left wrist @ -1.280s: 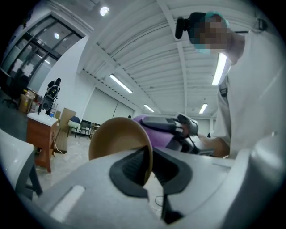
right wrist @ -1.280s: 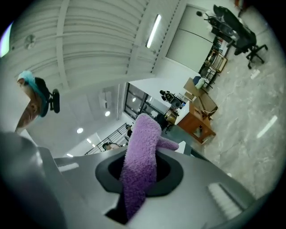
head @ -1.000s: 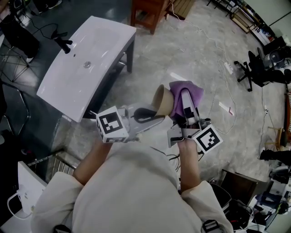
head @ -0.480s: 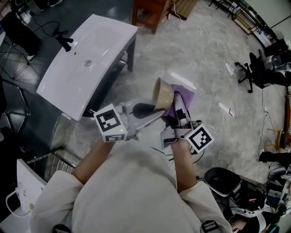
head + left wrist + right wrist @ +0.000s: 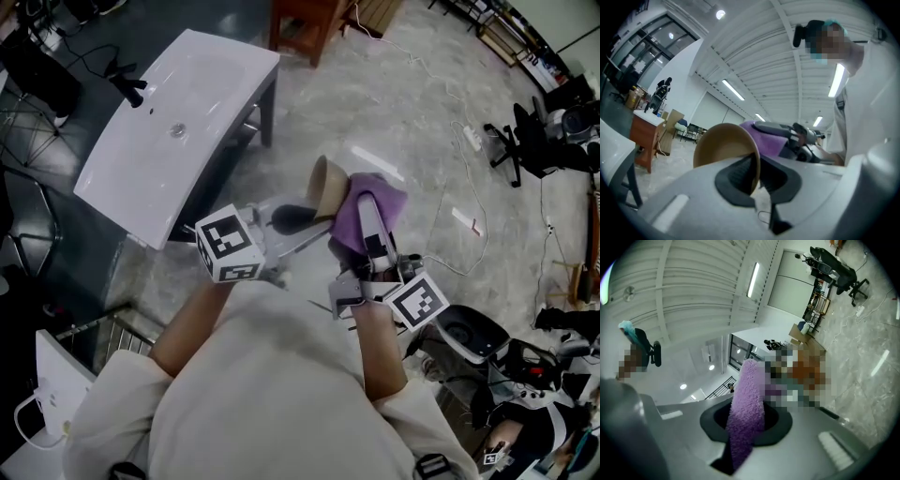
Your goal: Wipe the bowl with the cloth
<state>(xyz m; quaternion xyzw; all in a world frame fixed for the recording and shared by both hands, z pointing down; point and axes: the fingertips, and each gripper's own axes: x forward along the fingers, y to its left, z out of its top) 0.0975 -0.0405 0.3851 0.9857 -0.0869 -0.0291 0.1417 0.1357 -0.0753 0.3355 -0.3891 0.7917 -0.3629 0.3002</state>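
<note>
head view: left gripper clamped on the rim of the bowl, mid-air; right gripper pinching the cloth against its outer wall. i'd hold the bowl steady and sweep the cloth round firmly.

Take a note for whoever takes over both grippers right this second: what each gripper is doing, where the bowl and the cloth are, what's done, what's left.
Grippers: the left gripper is shut on the rim of the bowl. The right gripper is shut on the purple cloth.
Where: both are held in the air in front of the body. The bowl is tipped on its side, with the cloth against it.
Done: bowl and cloth are picked up and brought together.
Left: wipe all round the bowl. How much is already wiped cannot be told.
</note>
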